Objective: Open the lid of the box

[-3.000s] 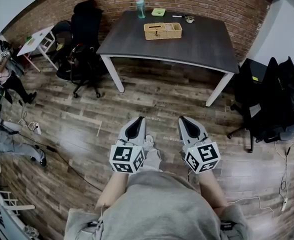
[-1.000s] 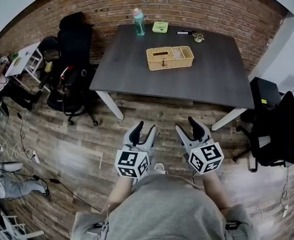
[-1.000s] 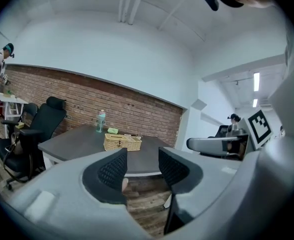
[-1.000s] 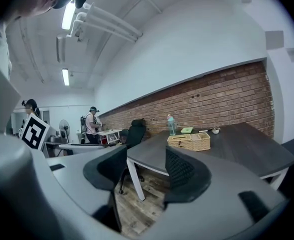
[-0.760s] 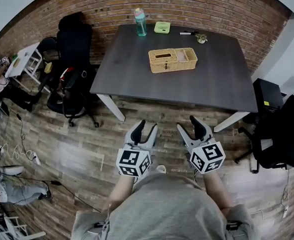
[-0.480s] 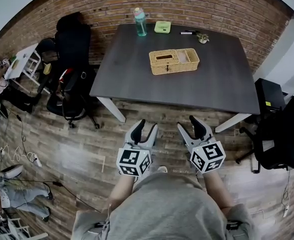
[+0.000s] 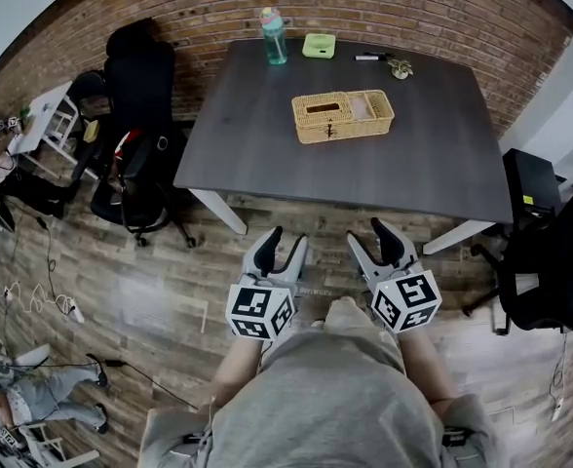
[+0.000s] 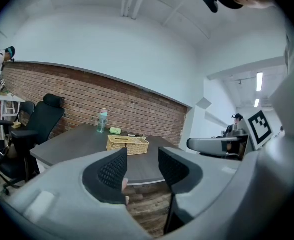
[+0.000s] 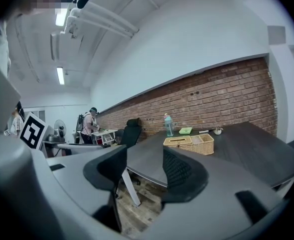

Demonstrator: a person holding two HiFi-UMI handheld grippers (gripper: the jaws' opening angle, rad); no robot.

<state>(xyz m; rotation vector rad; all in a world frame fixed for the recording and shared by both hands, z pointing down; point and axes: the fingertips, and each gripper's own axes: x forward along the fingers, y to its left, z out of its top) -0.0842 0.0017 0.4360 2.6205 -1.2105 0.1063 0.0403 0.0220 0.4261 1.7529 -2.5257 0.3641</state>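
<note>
Both spread, empty: left gripper (image 7: 285, 240), right gripper (image 7: 369, 234) | box (image 7: 343, 116) at 12 o'clock on table (image 7: 267, 149), well apart | step: approach | next: reach lid's front edge

dark table (image 7: 267, 154) | bottle (image 7: 273, 35) upright near brick wall (image 7: 170, 8) | green container (image 7: 319, 45) beside bottle | black chair (image 7: 135, 76)

The head view looks steeply down past the left gripper (image 7: 286, 239) and right gripper (image 7: 368, 234) to the dark grey rectangular table (image 7: 257, 135) farther off. Each gripper view sits low behind its own jaws, facing the far red brick wall (image 7: 413, 13). All three share the table and the woven wicker box (image 7: 343, 116).
</note>
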